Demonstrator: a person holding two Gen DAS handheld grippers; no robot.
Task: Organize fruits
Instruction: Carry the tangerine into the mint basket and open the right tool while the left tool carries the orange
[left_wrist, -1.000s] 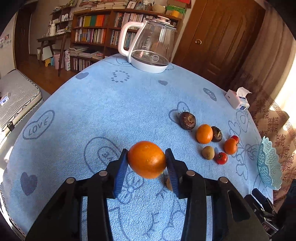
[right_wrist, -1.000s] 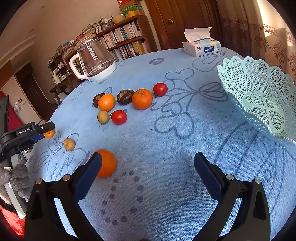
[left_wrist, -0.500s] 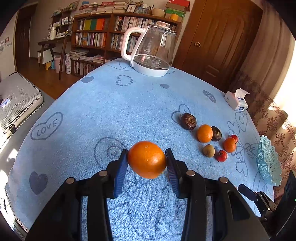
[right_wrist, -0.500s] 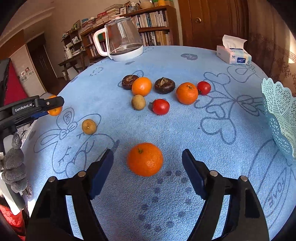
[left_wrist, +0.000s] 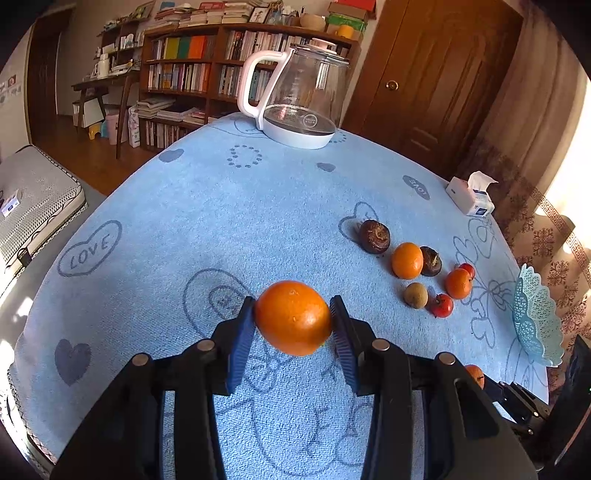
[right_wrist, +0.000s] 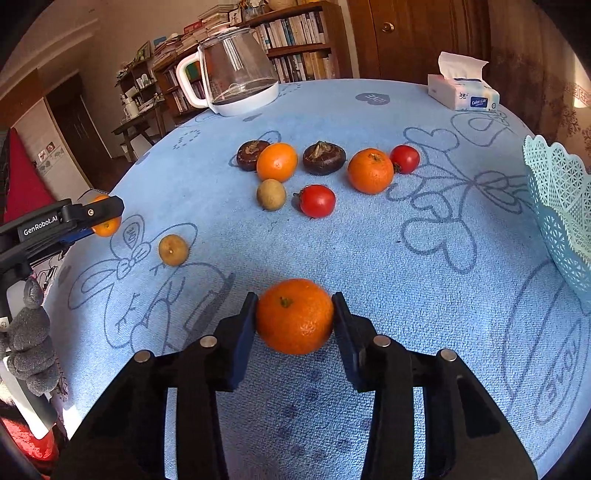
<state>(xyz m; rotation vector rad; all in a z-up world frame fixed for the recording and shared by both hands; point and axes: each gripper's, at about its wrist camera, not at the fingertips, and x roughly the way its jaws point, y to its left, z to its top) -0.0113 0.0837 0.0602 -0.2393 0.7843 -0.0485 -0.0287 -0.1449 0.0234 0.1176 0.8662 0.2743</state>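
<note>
Orange against blue: the left gripper (left_wrist: 293, 319) holds a smooth orange (left_wrist: 293, 317) between its ribbed fingers (left_wrist: 242, 332), clear above the desk (left_wrist: 221, 221), and the right gripper (right_wrist: 294, 317) has its fingers (right_wrist: 243, 332) pressed to both flanks of a mandarin (right_wrist: 294, 315) low over the blue cloth; whether it rests on the cloth cannot be told. The mandarin is near round, with little long axis to speak of, and its green stem faces up and toward the camera, so the pinch lies across its equator. What the coming move turns on is the basket (right_wrist: 561, 206): it stands to the right of both grippers, at the desk's right edge, its open mouth tilted toward the fruit. In the right wrist view it is near; from the left it lies well apart, beyond the cluster of an orange (left_wrist: 407, 260), a second mandarin (left_wrist: 458, 283), two tomatoes, two dark fruits and a brown one. I judge the right hand the nearer carrier. A small brown fruit (right_wrist: 173, 250) lies apart, toward the left gripper
</note>
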